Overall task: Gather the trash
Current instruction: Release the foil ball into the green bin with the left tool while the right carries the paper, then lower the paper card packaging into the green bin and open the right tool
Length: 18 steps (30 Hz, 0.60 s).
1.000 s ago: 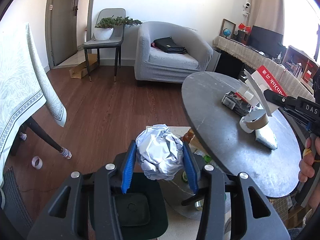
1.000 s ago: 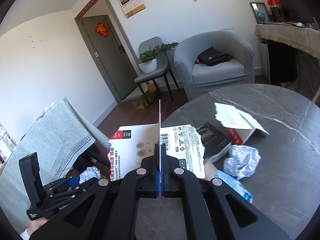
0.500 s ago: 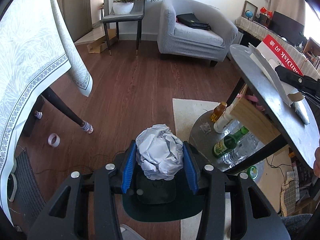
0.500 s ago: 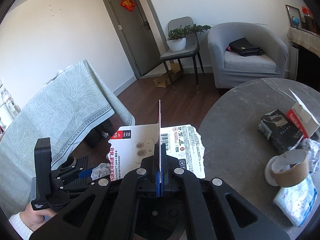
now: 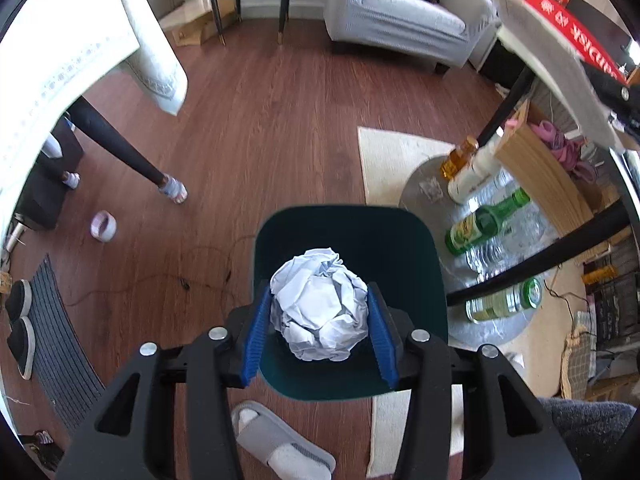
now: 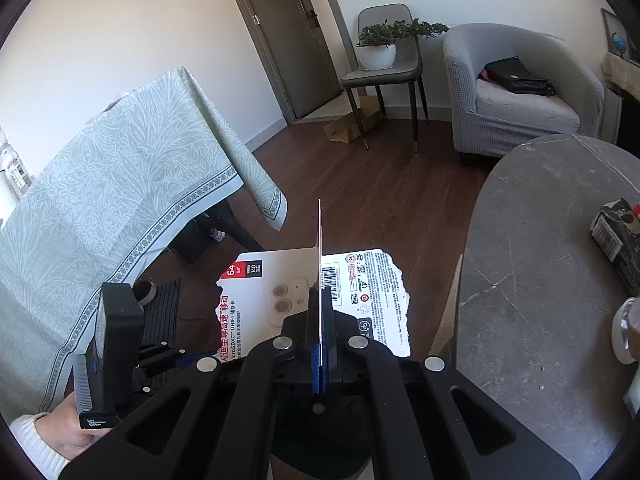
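Note:
My left gripper point(image 5: 319, 312) is shut on a crumpled white paper ball point(image 5: 319, 305) and holds it directly above the open dark green bin point(image 5: 348, 240) on the floor. My right gripper point(image 6: 320, 312) is shut on a torn white SD-card package point(image 6: 316, 296), held in the air left of the round grey table point(image 6: 540, 280). The package also shows at the top right of the left wrist view point(image 5: 560, 32). The left gripper's body point(image 6: 116, 344) shows at the lower left of the right wrist view.
Bottles point(image 5: 484, 224) lie on the low shelf under the round table. A grey slipper point(image 5: 280, 440) lies in front of the bin. A tape roll point(image 5: 103, 226) lies on the wood floor. A cloth-covered table point(image 6: 100, 208) stands left. A black torn box point(image 6: 616, 240) sits on the round table.
My left gripper has tilted down and moved over the bin with the paper ball. My right gripper has carried the package left, off the round table's edge.

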{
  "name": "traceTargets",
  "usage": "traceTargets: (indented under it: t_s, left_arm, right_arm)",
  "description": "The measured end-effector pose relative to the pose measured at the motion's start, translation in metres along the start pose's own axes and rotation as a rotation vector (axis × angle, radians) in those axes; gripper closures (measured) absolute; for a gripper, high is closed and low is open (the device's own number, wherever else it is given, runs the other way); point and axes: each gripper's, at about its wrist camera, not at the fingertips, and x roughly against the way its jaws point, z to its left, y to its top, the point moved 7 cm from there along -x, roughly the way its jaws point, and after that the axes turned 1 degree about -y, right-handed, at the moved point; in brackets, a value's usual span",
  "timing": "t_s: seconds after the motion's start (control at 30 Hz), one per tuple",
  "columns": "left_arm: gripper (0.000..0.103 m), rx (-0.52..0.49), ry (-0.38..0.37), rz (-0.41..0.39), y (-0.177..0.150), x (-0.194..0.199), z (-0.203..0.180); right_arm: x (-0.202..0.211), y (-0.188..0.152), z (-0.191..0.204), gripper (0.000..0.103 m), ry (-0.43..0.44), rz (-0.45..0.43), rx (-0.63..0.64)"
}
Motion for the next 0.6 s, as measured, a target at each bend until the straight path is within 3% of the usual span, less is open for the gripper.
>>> traceTargets:
  t_s: [0.1, 0.6]
  left_arm:
    - [0.044, -0.015, 0.029, -0.001, -0.003, -0.002, 0.003]
    - [0.042, 0.034, 0.013, -0.102, 0.009, 0.033, 0.019]
  right_arm:
    - [-0.009, -0.003, 0.003, 0.103, 0.003, 0.022, 0.005]
    - [-0.066, -0.04, 0.013, 0.103, -0.029, 0.184, 0.043]
